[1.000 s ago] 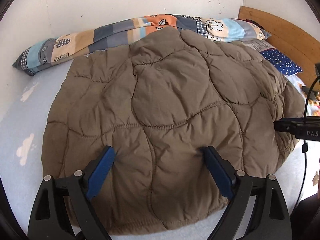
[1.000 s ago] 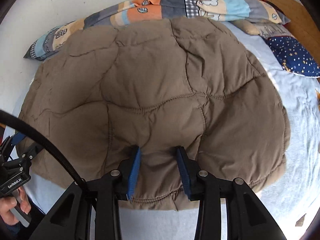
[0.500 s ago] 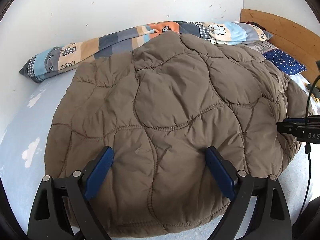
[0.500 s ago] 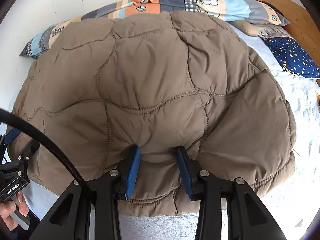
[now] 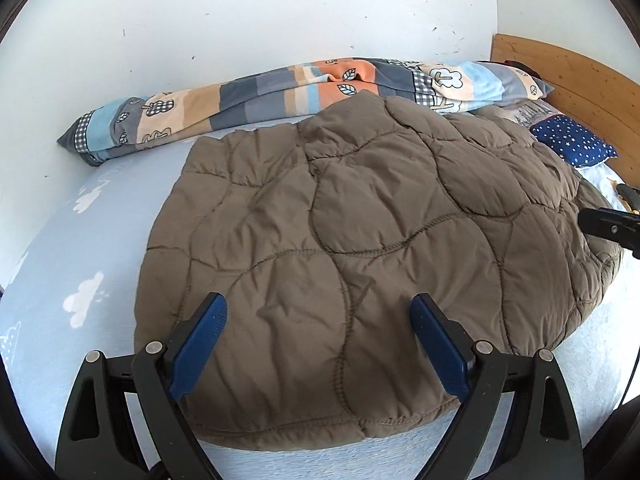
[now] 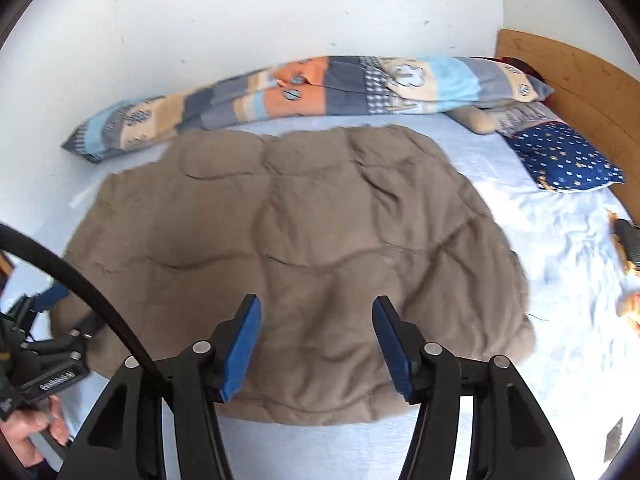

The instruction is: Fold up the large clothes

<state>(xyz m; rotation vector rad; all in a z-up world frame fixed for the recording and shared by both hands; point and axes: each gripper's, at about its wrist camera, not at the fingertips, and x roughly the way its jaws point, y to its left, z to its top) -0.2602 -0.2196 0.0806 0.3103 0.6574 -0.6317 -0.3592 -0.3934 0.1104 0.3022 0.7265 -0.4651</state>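
The brown quilted jacket (image 5: pixel 360 248) lies spread flat on the light blue bed sheet (image 5: pixel 80 240), its far edge near the patchwork blanket roll (image 5: pixel 280 96) along the wall. Right gripper (image 6: pixel 316 340) has just been opening, jaws apart above the jacket's near hem, nothing between them. Left gripper (image 5: pixel 320 336) hovers wide open over the hem too, empty. A starry blue pillow (image 6: pixel 560 160) sits by the wooden headboard (image 6: pixel 580 84).

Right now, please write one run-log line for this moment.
stage: fold laid | brown quilted jacket: flat on light blue bedsheet | left gripper: open, empty | right gripper: jaws just opened, empty
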